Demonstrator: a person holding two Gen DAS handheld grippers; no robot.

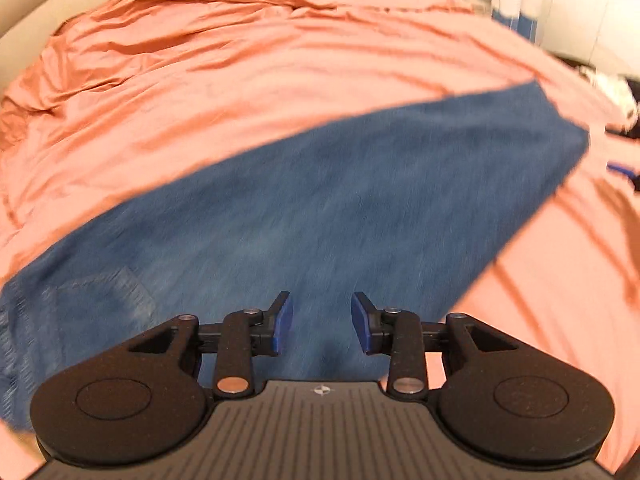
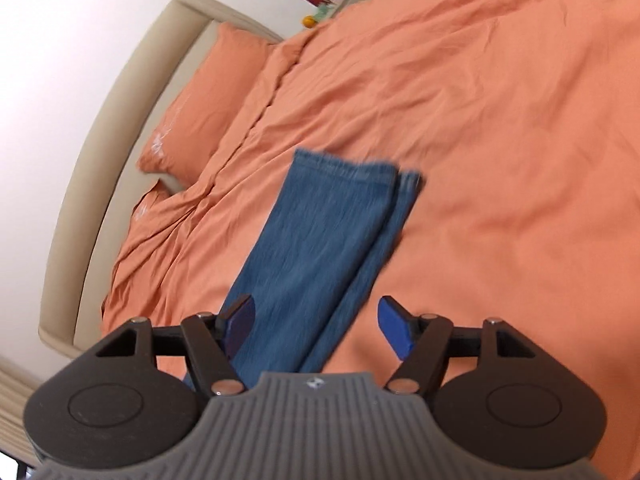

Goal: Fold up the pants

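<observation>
Blue denim pants [image 1: 320,208] lie flat on an orange bedspread [image 1: 240,92], one leg laid over the other. In the left wrist view a back pocket shows at the lower left and the legs run up to the right. My left gripper [image 1: 322,322] hovers above the denim, jaws apart, nothing between the blue pads [image 1: 283,326]. In the right wrist view the stacked legs of the pants [image 2: 316,248] end in hems at the far end. My right gripper [image 2: 316,326] stands wide open over the near part of the legs, pads clear of the cloth.
The orange bedspread [image 2: 500,140] covers the whole bed. An orange pillow [image 2: 208,104] leans by the beige headboard [image 2: 132,112]. A nightstand with small items [image 2: 320,4] stands beyond the bed. Dark clutter [image 1: 616,92] sits off the bed's right side.
</observation>
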